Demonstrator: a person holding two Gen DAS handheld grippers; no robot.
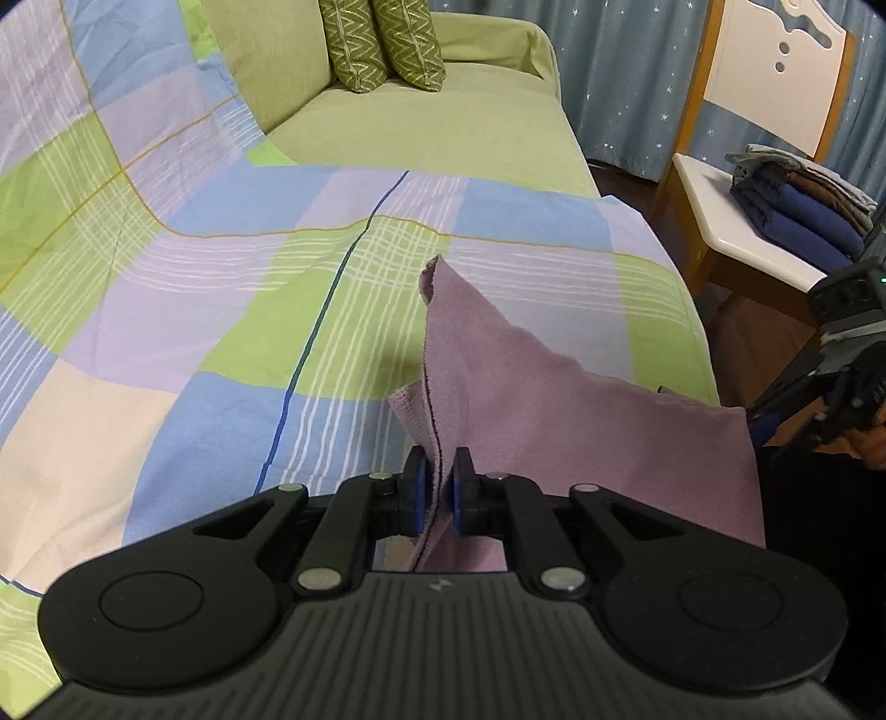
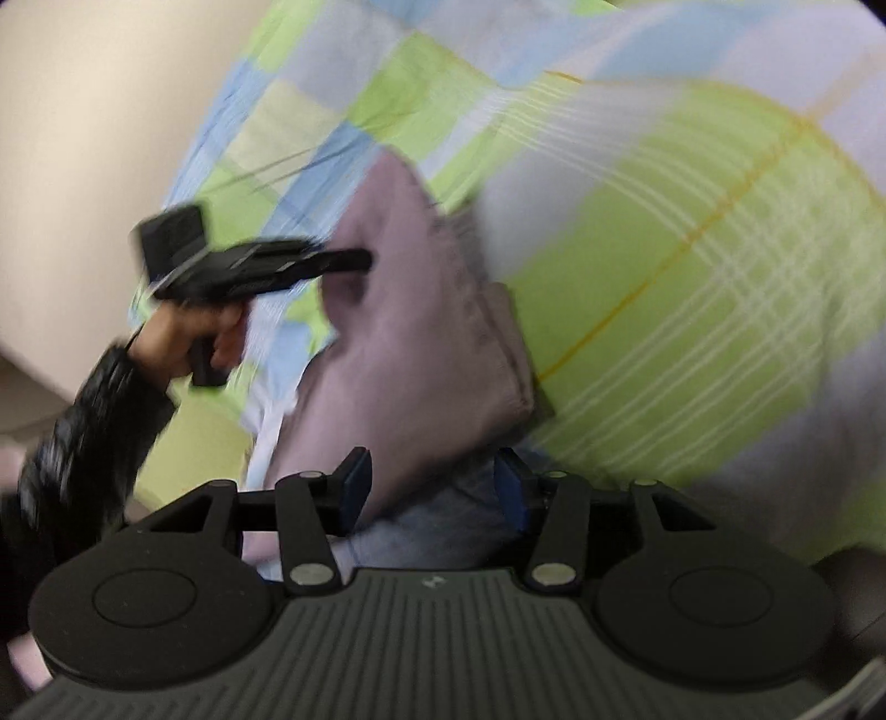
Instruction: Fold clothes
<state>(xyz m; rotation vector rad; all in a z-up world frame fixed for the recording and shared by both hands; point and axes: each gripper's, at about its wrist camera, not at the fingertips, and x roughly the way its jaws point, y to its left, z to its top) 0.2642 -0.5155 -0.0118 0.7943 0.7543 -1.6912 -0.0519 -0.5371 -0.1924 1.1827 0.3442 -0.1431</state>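
Two-handed, working one purple cloth (image 1: 526,399) over a sofa (image 1: 415,127) draped with a checked sheet (image 1: 221,310).

Clamping a hemmed edge of the cloth with the left gripper (image 1: 441,465): pressing both blue pads together on the fabric and pointing steeply down toward the sheet. Holding that hem raised, letting one corner stand up as a peak beyond the pads and the rest slope away to the right.

Holding the right gripper (image 2: 432,482) with its fingers standing apart, straddling the cloth's near right corner without visibly pressing on it. Blurring too heavily in the right wrist view for finer detail. Gripping the left tool's handle with a hand (image 2: 205,332) in a dark sleeve (image 2: 94,432).

Resting partly on the sheet close to the seat's right-hand edge, hanging partly from the clamped hem.

Showing a wide, flat stretch of sheet to the left of and beyond the cloth. Bordering that stretch with two green cushions (image 1: 382,44) at the far end of the sofa. Standing well apart to the right, past the seat edge and before a blue curtain (image 1: 626,83): a chair (image 1: 714,205) carrying a stack of folded clothes (image 1: 803,210).
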